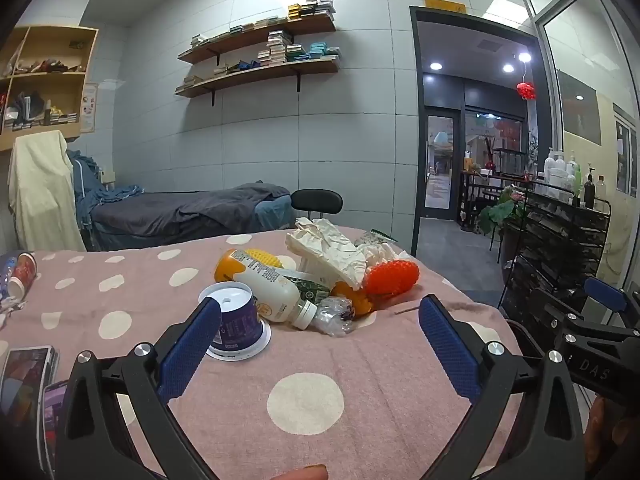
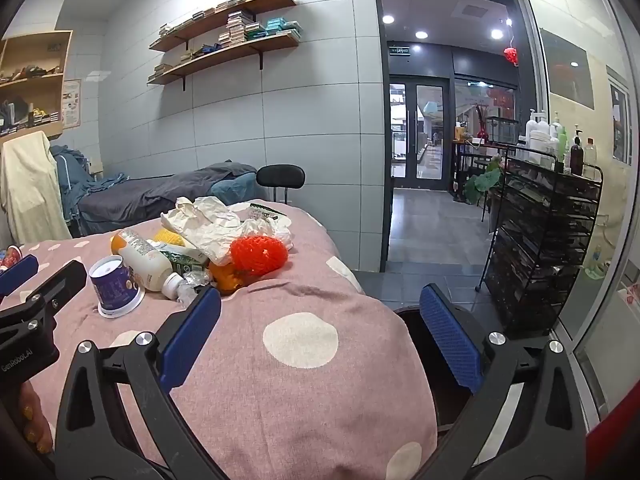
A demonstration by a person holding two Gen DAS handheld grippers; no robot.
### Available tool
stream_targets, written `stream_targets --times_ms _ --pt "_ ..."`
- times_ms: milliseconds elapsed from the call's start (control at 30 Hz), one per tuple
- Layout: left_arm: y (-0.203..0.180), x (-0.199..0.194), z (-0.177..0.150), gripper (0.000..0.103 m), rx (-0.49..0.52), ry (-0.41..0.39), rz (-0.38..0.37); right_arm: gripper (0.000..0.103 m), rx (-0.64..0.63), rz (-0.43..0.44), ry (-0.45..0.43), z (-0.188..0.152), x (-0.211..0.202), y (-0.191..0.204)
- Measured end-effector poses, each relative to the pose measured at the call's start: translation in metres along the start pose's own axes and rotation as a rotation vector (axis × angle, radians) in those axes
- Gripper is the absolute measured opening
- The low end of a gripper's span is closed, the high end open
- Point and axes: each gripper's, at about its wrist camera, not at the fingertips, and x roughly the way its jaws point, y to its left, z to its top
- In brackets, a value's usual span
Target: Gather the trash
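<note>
The white plastic bottle (image 1: 276, 294) lies on its side on the pink polka-dot cloth (image 1: 360, 360), cap toward the camera, base away. Both the left gripper (image 1: 320, 312) and the right gripper (image 2: 320, 300) gape wide, holding nothing.

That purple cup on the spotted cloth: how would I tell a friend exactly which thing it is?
Start at the pink tablecloth with cream dots, then find the heap of rubbish in its middle. At the heap's near left edge stands the purple cup, upside down on its white rim, against the lying white bottle. It is the only upright, purple item there.
</note>
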Motion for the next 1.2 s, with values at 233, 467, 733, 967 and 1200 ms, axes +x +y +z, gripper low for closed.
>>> stream_targets --times_ms 233,467,733,967,1200 --pt "0.0016 0.0008 0.0031 0.097 -0.008 0.012 -0.006 0.098 0.013 0.004 0.01 0.0002 0.0 -0.0007" --pt "0.002 -0.0012 0.0016 0.097 -0.015 0.009 -0.004 0.098 0.01 0.003 0.013 0.0 -0.0004 -0.0013" --pt "0.0026 0.0019 -0.0016 0.097 -0.02 0.018 -0.007 0.098 0.011 0.002 0.015 0.0 0.0005 -0.0001" --pt "0.0035 0.0036 -0.0018 0.097 -0.023 0.021 -0.007 0.098 0.01 0.001 0.016 0.0006 0.001 0.0006" --pt "0.0037 0.0039 -0.0027 0.097 -0.024 0.023 -0.007 0.098 0.008 0.002 0.016 0.0004 0.0013 0.0011"
